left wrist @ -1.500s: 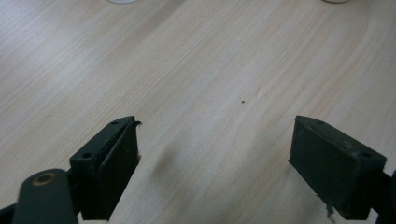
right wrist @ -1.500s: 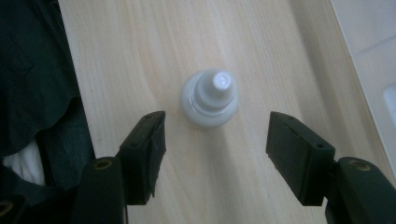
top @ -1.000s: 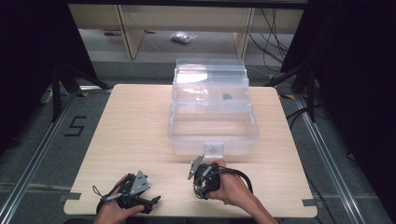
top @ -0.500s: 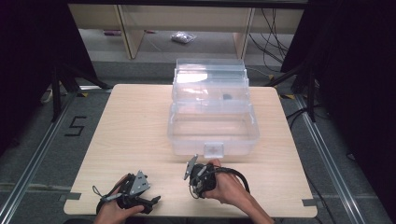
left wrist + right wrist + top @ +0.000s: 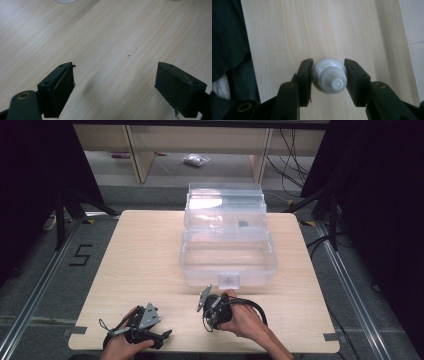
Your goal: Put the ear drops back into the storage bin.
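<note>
Presently the right gripper (image 5: 329, 76) has its two black jaws pressed against either side of a small white bottle (image 5: 329, 78), whose ribbed neck and round nozzle face the camera in the right gripper view; the jaws have just been closing, with the bottle between them. Beneath the bottle lies the pale wooden table (image 5: 317, 30), and a dark sleeve (image 5: 229, 32) of the person runs along the table's edge at one side. In the high view the right gripper (image 5: 209, 312) sits just in front of the clear plastic box (image 5: 227, 255), near its front latch, held in the person's right hand (image 5: 242, 317). The left gripper (image 5: 115, 86) stands with its jaws wide apart and nothing between them, only bare table under it. In the high view the left gripper (image 5: 160, 336) is near the table's front edge, well apart from the box and to the left of the right gripper, held in the left hand (image 5: 122, 345). The box is open, its lid tilted back toward the table's far edge
</note>
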`<state>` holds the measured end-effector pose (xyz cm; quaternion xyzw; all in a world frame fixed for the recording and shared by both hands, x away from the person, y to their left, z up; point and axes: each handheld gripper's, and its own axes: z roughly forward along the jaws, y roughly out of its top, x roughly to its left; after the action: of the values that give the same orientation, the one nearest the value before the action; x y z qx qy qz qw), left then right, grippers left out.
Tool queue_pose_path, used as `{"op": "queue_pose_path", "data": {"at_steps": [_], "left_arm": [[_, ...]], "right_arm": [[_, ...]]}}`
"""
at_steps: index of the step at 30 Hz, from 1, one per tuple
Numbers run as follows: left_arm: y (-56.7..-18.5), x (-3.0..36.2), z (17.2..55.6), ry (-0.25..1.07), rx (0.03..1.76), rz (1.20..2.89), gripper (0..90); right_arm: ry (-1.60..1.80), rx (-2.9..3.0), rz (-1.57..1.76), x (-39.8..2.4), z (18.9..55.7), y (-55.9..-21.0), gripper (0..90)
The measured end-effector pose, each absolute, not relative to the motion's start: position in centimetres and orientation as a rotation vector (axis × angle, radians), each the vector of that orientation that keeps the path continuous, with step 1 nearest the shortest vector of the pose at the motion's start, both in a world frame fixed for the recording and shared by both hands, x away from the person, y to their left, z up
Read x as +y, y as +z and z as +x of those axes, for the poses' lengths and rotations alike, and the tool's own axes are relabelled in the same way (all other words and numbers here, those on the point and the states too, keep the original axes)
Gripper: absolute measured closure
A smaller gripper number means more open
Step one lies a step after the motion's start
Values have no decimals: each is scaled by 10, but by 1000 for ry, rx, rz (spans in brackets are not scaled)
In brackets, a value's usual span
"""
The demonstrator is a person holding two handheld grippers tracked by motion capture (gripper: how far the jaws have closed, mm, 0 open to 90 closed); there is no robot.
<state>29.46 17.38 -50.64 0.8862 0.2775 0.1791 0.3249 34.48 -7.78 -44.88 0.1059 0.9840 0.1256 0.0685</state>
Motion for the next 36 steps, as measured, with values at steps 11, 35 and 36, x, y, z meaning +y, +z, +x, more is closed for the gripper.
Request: {"op": "queue_pose_path", "data": {"at_steps": [11,35,36], "left_arm": [[-505,176,295,475,712,2355,151],[-505,176,295,480,714,2351,151],[-505,176,295,481,715,2349,151]], "right_arm": [[381,2967,375,-89,348,-441,601],[360,2958,479,-118,369,-403,602],[361,2954,496,-121,370,-400,601]]}}
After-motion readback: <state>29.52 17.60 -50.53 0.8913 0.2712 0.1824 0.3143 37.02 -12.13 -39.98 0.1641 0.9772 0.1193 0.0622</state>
